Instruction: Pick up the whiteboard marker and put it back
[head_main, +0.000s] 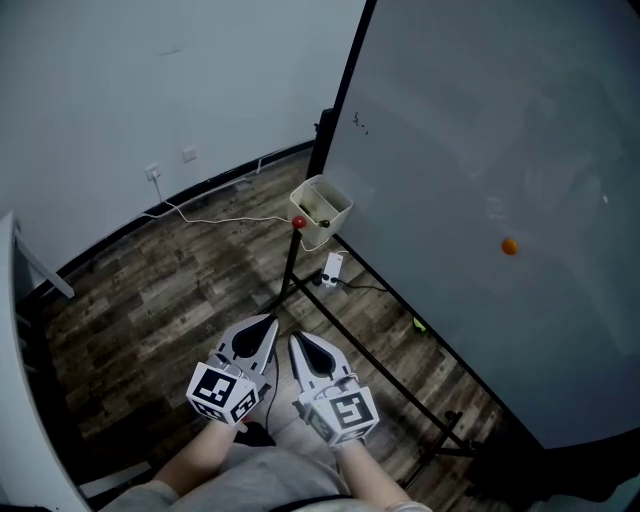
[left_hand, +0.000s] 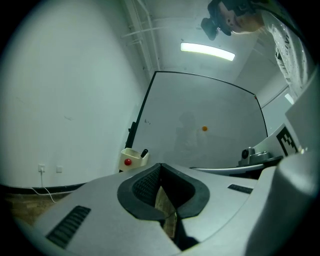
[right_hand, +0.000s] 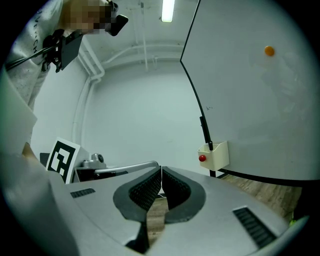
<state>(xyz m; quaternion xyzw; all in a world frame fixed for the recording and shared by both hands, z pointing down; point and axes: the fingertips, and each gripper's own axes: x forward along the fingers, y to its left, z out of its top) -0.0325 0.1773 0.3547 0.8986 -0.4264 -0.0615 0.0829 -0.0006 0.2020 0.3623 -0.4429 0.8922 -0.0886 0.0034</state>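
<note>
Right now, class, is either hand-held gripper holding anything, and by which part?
Nothing is held. The left hand-held gripper and right hand-held gripper are both shut with nothing between the jaws; a dark marker stands in the cream box.

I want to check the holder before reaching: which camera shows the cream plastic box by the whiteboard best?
The head view: it looks down into the cream plastic box, showing its open top and the red ball on its side. Both gripper views show it small and side-on.
</note>
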